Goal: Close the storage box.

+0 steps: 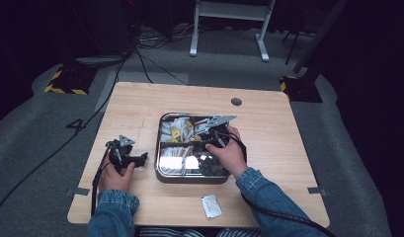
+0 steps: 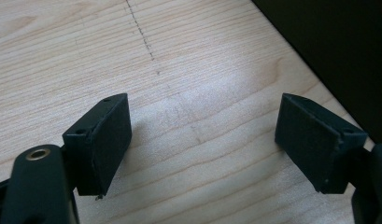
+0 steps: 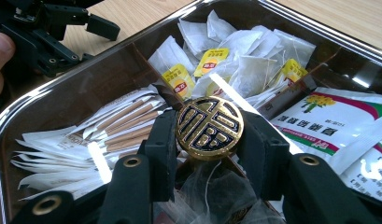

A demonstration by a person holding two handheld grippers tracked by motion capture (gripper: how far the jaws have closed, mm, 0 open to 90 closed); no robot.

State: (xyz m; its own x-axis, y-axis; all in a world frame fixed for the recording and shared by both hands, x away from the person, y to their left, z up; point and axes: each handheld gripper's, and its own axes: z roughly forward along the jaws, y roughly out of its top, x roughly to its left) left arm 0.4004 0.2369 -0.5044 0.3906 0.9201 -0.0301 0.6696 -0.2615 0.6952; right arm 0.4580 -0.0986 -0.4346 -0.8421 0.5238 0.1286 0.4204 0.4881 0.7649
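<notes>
A metal tray (image 1: 158,165) with compartments stands mid-table. My right gripper (image 1: 198,144) reaches into it from the right. In the right gripper view it (image 3: 208,140) is shut on a round dark disc (image 3: 208,126) bearing a gold character, held upright above the tray's contents. Behind the disc lie white tea bags with yellow tags (image 3: 235,56), paper stick sachets (image 3: 109,126) to the left and printed white packets (image 3: 328,116) to the right. My left gripper (image 1: 140,159) rests on the table left of the tray. Its jaws (image 2: 202,140) stand wide open over bare wood.
A single white packet (image 1: 211,206) lies on the wooden table (image 1: 268,128) near the front edge. A round cable hole (image 1: 236,101) sits at the table's back. Cables trail from both grippers off the front. A dark surface (image 2: 338,46) borders the left gripper view's upper right.
</notes>
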